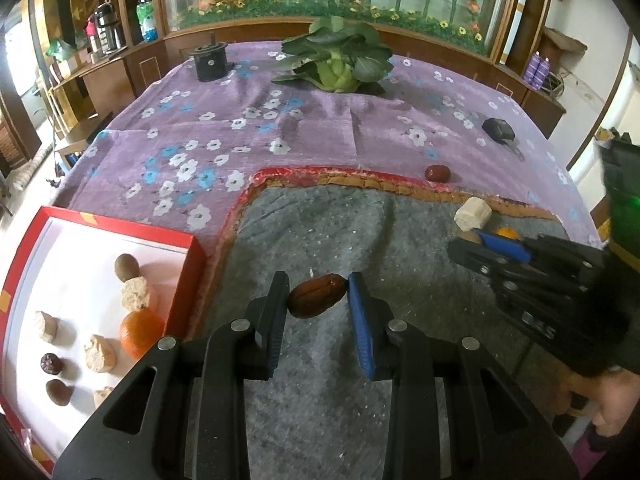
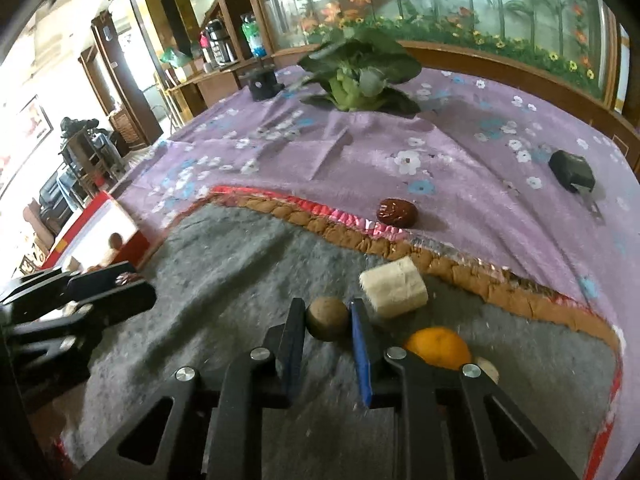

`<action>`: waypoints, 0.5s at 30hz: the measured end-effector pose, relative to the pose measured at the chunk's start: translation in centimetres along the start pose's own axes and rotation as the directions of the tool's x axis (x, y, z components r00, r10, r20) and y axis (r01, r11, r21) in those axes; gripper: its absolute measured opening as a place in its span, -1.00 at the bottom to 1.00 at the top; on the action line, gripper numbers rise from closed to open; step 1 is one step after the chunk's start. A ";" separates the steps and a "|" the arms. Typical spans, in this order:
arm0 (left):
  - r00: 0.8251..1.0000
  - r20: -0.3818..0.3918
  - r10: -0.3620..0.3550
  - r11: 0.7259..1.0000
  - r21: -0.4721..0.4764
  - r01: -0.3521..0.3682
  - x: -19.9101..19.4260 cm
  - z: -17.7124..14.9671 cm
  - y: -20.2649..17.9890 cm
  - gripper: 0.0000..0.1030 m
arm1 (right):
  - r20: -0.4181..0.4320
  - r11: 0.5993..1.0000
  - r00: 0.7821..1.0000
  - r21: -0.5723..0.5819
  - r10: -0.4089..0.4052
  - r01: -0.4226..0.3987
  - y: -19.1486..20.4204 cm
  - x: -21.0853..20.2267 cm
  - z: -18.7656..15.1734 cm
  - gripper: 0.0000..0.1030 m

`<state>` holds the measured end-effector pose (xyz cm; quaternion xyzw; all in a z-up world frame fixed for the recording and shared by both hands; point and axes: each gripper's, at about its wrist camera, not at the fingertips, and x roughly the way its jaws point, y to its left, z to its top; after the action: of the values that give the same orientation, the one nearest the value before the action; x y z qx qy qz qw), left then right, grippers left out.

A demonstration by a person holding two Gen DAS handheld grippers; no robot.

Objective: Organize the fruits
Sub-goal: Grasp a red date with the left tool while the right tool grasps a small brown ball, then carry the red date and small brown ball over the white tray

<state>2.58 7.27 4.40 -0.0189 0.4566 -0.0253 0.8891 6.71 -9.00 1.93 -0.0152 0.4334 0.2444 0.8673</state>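
Note:
My left gripper (image 1: pixel 318 294) is shut on a brown date (image 1: pixel 317 295), held above the grey mat (image 1: pixel 320 380). To its left lies the red-rimmed white tray (image 1: pixel 188 268) holding an orange (image 1: pixel 141 332), a round brown fruit (image 1: pixel 127 267), pale chunks and dark dates. My right gripper (image 2: pixel 326 318) is shut on a round brown fruit (image 2: pixel 327 318) over the same mat (image 2: pixel 200 300). Just beyond it lie a pale cut chunk (image 2: pixel 394 288), an orange (image 2: pixel 438 347) and, on the purple cloth, a red date (image 2: pixel 397 212). The right gripper (image 1: pixel 480 246) also shows at the right edge of the left wrist view.
A leafy green cabbage (image 1: pixel 334 56) and a black round device (image 1: pixel 210 62) stand at the far side of the flowered purple cloth (image 1: pixel 240 120). A black car key (image 1: pixel 499 130) lies at the right. A wooden cabinet with a painted glass panel rises behind the table.

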 end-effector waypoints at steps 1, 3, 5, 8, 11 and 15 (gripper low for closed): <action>1.000 0.002 0.002 1.000 0.001 -0.002 -0.2 -0.1 0.1 -0.43 | 0.006 1.000 1.000 -0.008 0.003 -0.003 0.4 -0.6 -0.2 -0.58; 1.000 0.011 0.013 1.000 -0.002 -0.013 -0.9 -0.4 0.4 -0.43 | 0.017 1.000 1.000 -0.011 0.008 -0.008 1.1 -1.6 -0.7 -0.58; 1.000 0.019 0.021 1.000 -0.009 -0.020 -1.5 -0.6 0.8 -0.43 | 0.019 0.999 0.999 -0.013 0.038 -0.037 2.0 -2.4 -1.2 -0.58; 0.999 0.034 0.042 0.999 -0.023 -0.042 -2.7 -1.1 1.8 -0.43 | 0.025 0.996 0.997 -0.044 0.074 -0.073 4.3 -3.3 -1.7 -0.58; 0.996 0.050 0.073 0.997 -0.040 -0.071 -3.9 -1.8 3.2 -0.43 | 0.025 0.992 0.995 -0.084 0.099 -0.097 6.7 -3.8 -2.0 -0.58; 0.992 0.061 0.106 0.993 -0.067 -0.102 -5.2 -2.9 5.0 -0.43 | 0.014 0.983 0.991 -0.131 0.132 -0.129 9.7 -3.9 -2.2 -0.58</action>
<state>-2.67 12.57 6.67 -0.0242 0.4288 0.0364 0.9023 -1.16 -2.59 5.29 -0.0403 0.4070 0.3284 0.8514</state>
